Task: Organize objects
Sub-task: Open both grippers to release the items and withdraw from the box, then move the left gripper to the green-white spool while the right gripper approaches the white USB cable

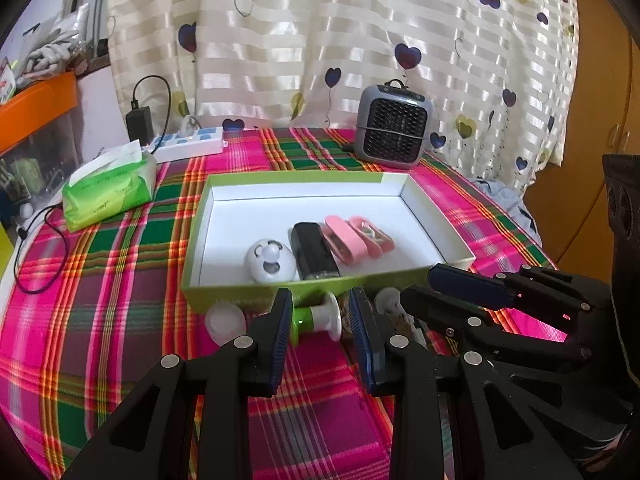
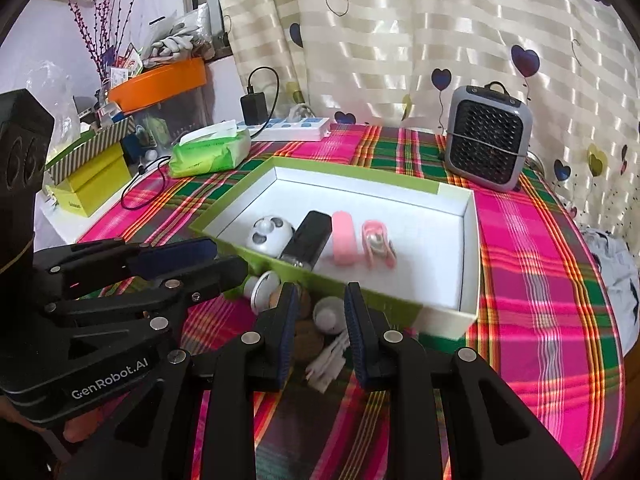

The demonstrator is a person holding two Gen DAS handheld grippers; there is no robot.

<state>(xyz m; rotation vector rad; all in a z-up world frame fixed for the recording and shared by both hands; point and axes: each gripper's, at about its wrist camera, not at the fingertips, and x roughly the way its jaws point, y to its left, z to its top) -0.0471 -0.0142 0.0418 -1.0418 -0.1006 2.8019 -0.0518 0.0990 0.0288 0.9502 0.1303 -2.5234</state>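
Note:
A green box (image 1: 280,178) with a white inside holds a white round gadget (image 1: 271,265), a black block (image 1: 314,255) and two pink clips (image 1: 358,236). In front of it on the plaid cloth lie a green-and-white spool (image 1: 316,317) and a white cap (image 1: 225,321). My left gripper (image 1: 320,318) is open, its fingers on either side of the spool. My right gripper (image 2: 320,312) is open over a small white round piece (image 2: 328,314), brown discs (image 2: 306,340) and a white cord bundle (image 2: 328,360). The box (image 2: 340,170) shows there too.
A grey mini heater (image 1: 394,126) stands behind the box. A green tissue pack (image 1: 108,190), a white power strip (image 1: 192,142) with a black charger (image 1: 139,122) and a black cable (image 1: 44,252) lie at the left. A curtain hangs behind.

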